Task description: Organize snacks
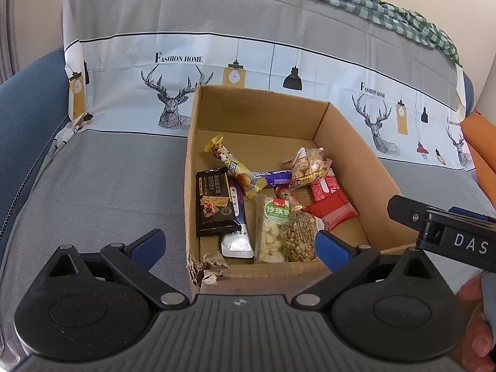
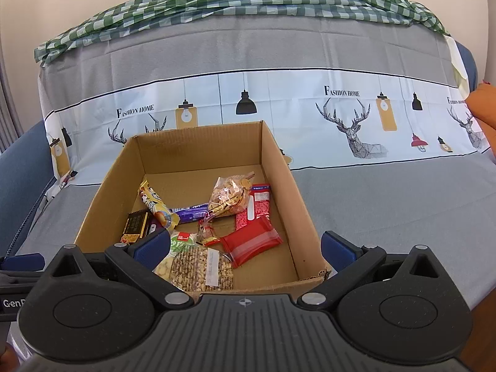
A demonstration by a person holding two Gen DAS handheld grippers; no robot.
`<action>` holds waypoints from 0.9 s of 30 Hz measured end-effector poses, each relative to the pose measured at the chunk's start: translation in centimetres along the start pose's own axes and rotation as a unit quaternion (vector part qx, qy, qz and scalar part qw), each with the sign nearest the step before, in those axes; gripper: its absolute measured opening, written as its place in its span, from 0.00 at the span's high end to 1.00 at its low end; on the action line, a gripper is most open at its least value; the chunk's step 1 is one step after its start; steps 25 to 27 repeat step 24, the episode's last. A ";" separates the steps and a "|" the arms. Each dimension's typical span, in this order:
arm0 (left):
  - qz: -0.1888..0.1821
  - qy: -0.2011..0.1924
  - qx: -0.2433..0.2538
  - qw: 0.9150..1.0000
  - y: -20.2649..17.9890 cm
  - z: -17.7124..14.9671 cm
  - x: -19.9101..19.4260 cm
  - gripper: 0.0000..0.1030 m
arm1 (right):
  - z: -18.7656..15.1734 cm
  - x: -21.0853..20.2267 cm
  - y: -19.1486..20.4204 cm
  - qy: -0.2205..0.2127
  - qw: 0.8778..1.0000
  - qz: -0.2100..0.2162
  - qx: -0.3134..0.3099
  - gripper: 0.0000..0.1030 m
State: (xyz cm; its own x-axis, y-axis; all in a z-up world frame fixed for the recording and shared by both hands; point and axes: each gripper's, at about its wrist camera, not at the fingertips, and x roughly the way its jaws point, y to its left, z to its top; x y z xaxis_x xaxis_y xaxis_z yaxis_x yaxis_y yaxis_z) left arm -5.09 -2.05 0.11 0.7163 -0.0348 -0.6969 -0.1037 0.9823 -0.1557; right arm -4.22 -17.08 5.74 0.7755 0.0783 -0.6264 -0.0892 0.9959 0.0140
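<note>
An open cardboard box (image 1: 350, 142) (image 2: 285, 186) stands on the cloth-covered sofa seat and holds several snacks: a black cracker pack (image 1: 215, 203), a yellow bar (image 1: 235, 167), a purple bar (image 1: 276, 177), red packs (image 1: 333, 206) (image 2: 252, 241), clear bags of nuts (image 1: 299, 235) (image 2: 201, 269) and biscuits (image 2: 228, 197). My left gripper (image 1: 238, 248) is open and empty, just before the box's near wall. My right gripper (image 2: 245, 248) is open and empty, above the box's near edge; it also shows at the right in the left wrist view (image 1: 440, 226).
The grey seat cloth (image 1: 102, 186) with a deer and lamp print band (image 2: 341, 117) covers the backrest. A green checked cloth (image 2: 248, 3) lies along the top. The box's near left corner is torn (image 1: 207, 266). An orange cushion (image 1: 480, 142) sits at far right.
</note>
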 end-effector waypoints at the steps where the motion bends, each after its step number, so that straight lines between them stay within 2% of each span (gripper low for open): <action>1: 0.000 0.000 0.000 1.000 0.0 0.0 0.0 0.01 | 0.0 0.0 0.0 0.000 1.000 0.000 0.001 0.01; 19: -0.005 0.003 -0.001 1.000 -0.1 0.0 0.1 0.01 | -0.1 0.0 0.1 0.008 1.000 0.002 0.009 0.01; 24: -0.015 -0.023 0.004 1.000 -0.2 0.0 -0.7 0.01 | 0.1 -0.2 -0.3 0.003 1.000 0.000 0.019 0.01; 27: -0.015 -0.023 0.004 1.000 -0.2 0.0 -0.7 0.01 | 0.1 -0.2 -0.3 0.003 1.000 0.000 0.019 0.01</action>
